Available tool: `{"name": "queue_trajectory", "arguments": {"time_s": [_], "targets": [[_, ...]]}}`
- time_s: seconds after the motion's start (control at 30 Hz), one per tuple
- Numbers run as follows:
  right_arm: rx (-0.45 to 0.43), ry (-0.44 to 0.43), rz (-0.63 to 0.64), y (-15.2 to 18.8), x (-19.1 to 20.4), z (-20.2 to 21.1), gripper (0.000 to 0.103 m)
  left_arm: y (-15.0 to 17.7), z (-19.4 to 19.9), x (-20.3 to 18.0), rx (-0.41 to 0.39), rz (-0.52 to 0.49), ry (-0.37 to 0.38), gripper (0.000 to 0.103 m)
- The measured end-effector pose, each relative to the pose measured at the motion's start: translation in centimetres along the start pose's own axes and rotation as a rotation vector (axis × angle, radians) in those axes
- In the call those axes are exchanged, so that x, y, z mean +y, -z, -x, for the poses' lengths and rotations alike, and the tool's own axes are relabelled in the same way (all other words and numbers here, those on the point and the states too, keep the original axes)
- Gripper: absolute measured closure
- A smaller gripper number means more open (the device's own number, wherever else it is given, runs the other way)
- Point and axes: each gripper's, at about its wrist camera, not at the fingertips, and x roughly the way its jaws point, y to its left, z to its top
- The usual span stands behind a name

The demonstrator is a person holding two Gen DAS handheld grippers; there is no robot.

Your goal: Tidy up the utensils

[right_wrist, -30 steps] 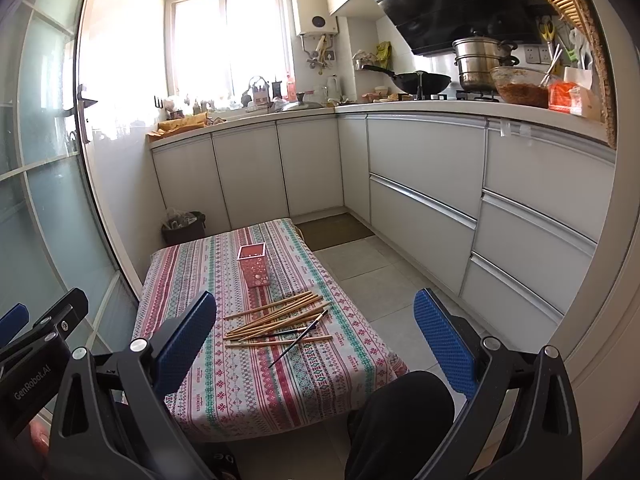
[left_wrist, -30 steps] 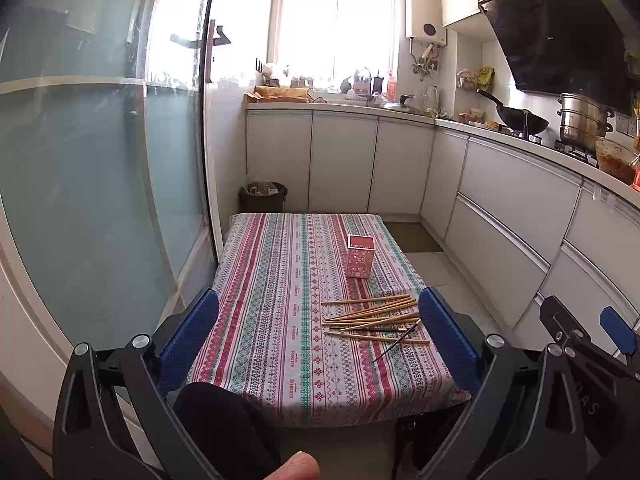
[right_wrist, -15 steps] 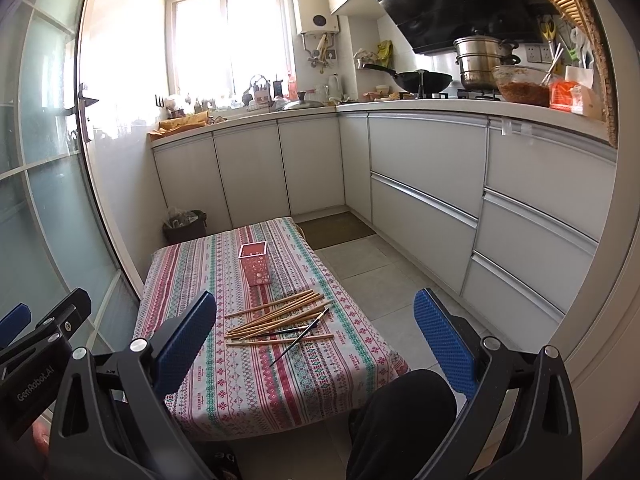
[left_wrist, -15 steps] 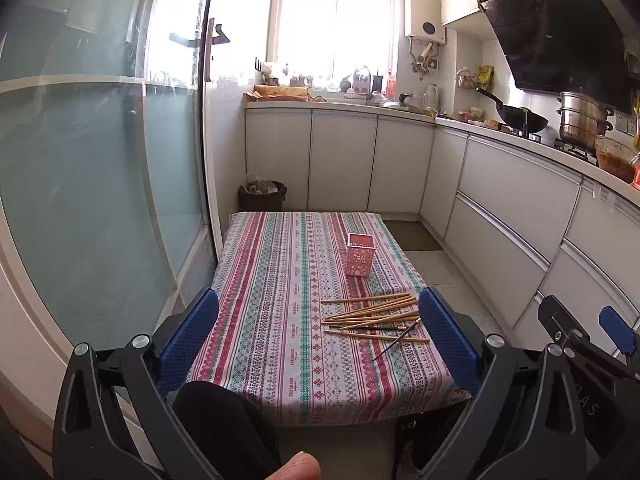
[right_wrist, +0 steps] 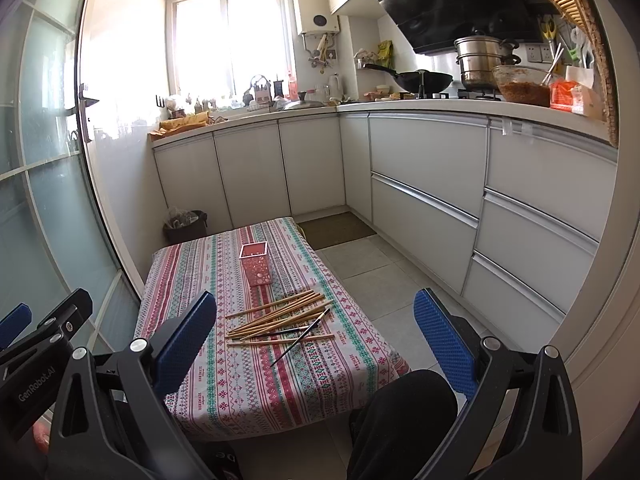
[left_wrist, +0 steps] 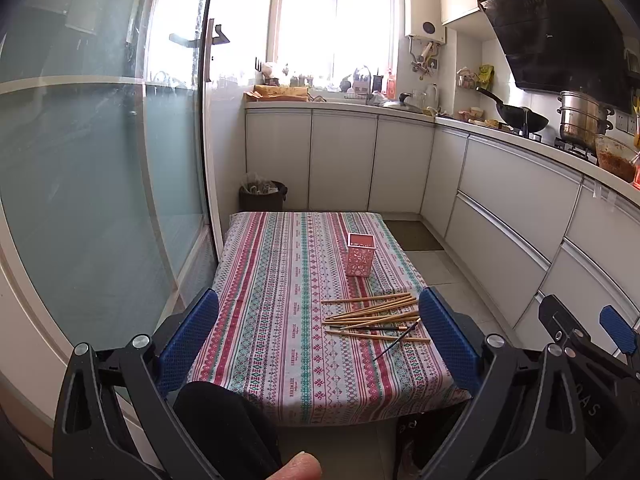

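Several wooden chopsticks (left_wrist: 374,314) (right_wrist: 276,314) lie in a loose pile on the striped tablecloth (left_wrist: 276,296) (right_wrist: 240,364) of a low table, with thin dark sticks (left_wrist: 396,345) (right_wrist: 300,336) across them. A pink perforated holder (left_wrist: 360,254) (right_wrist: 256,262) stands upright just beyond the pile. My left gripper (left_wrist: 318,338) hangs open in front of the table's near edge, holding nothing. My right gripper (right_wrist: 316,340) is also open and empty, high above the table's right side. Each gripper shows at the edge of the other's view.
White kitchen cabinets (right_wrist: 424,184) run along the back and right, with a wok (right_wrist: 412,80) and steamer pot (right_wrist: 480,60) on the counter. A glass sliding door (left_wrist: 88,184) borders the left. A dark bin (left_wrist: 262,196) stands behind the table. Dark-clothed knees (left_wrist: 224,428) (right_wrist: 404,420) sit below.
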Motion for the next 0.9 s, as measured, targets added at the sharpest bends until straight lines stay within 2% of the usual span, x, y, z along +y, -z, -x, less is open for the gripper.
{"name": "queue_trajectory", "arguments": {"time_s": [0.43,0.63,0.77,0.83,0.9], "targets": [[0.004,-0.001,-0.003,0.2,0.1,-0.3,0.007,0.0,-0.4,0.0,0.008,-0.006,-0.002,0.007],[0.039,0.000,-0.028,0.5,-0.5,-2.4,0.007,0.1,-2.9,-0.6,0.054,-0.028,-0.005,0.007],[0.080,-0.004,-0.152,0.8,-3.0,-5.5,0.007,-0.1,-7.0,-2.1,0.112,-0.088,0.011,0.007],[0.083,-0.009,-0.279,1.2,-5.5,-7.3,0.007,-0.3,-10.2,-3.5,0.143,-0.166,0.063,0.007],[0.084,-0.009,-0.412,1.8,-8.2,-9.2,0.007,-0.3,-13.9,-5.5,0.193,-0.288,0.140,0.007]]}}
